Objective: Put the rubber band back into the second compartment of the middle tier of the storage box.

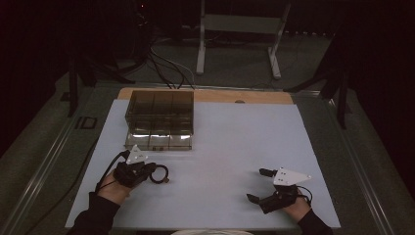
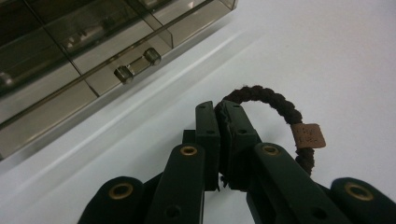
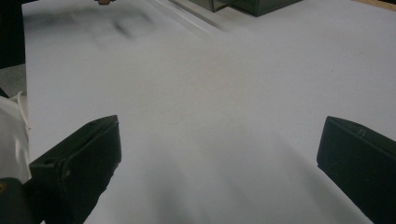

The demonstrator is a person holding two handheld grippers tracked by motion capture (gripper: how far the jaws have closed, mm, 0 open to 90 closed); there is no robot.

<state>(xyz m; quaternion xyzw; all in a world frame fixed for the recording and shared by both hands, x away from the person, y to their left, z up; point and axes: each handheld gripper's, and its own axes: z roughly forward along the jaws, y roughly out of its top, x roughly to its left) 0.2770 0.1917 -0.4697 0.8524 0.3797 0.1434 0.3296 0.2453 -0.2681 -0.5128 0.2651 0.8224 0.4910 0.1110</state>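
Your left gripper (image 2: 219,109) pinches the braided loop (image 2: 275,103), light and limp; hold the cord, not its tag (image 2: 307,136); right gripper (image 1: 256,185) spread.

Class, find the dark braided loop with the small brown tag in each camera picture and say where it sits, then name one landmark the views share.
High view: the braided loop lies lower left of centre, pinched by the left gripper.
Left gripper view: it arcs right of centre, from the shut jaws.
Right gripper view: I cannot make it out.
Shared landmark: the smoky clear organiser box.
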